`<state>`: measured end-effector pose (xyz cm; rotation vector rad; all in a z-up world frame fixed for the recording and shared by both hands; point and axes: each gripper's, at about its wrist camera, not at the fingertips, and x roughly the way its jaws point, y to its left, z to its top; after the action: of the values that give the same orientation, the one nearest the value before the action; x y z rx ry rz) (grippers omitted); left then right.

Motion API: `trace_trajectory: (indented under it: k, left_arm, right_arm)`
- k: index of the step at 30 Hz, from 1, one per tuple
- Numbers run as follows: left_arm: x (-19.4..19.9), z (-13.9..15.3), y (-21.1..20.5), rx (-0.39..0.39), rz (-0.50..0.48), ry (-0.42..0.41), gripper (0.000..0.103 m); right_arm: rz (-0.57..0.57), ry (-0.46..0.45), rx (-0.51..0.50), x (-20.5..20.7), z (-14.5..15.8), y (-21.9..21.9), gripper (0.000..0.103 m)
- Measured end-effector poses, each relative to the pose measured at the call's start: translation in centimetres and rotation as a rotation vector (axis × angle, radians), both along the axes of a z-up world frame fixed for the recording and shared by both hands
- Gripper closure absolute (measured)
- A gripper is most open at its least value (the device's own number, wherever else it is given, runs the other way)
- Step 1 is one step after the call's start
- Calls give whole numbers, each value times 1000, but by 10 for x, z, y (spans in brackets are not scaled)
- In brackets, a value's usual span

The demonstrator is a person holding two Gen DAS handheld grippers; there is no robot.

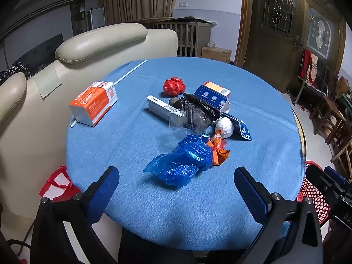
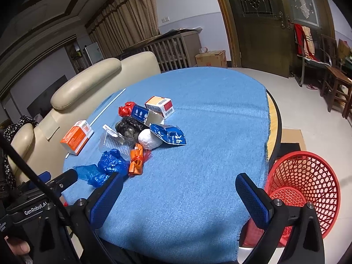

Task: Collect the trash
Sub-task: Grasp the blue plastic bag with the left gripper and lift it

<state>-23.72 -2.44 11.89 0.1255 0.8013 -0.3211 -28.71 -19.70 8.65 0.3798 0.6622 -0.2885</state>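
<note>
The fingers point(image 1: 105, 189) of the left gripper point(image 1: 176, 189) stood spread wide with nothing between them, hanging over the near edge of the round table point(image 1: 136, 209) and its blue cloth. Just ahead lay a crumpled blue plastic bag point(image 1: 182, 162), touching an orange wrapper point(image 1: 217, 151). Beyond these sat a white paper ball point(image 1: 225, 127), a clear plastic tray point(image 1: 187, 121), a black bag point(image 1: 195, 107), a red plastic wad point(image 1: 174, 85) and a blue-and-orange box point(image 1: 214, 94). An orange tissue pack point(image 1: 93, 102) lay apart to the left.

From the right wrist, the fingers point(image 2: 253, 200) of the right gripper point(image 2: 178, 195) were likewise parted wide and empty above the cloth. The trash heap lay ahead to the left, a torn blue packet point(image 2: 170, 134) beside the white paper ball. A red mesh basket point(image 2: 308, 182) stood on the floor just off the table's right edge.
</note>
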Motion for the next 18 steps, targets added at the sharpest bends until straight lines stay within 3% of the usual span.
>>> trace_trajectory:
  k: [18]
  left_arm:
    - [-2, 0, -2, 9, -5, -3, 0]
  right_arm:
    - [-8, -4, -2, -1, 2, -2, 0]
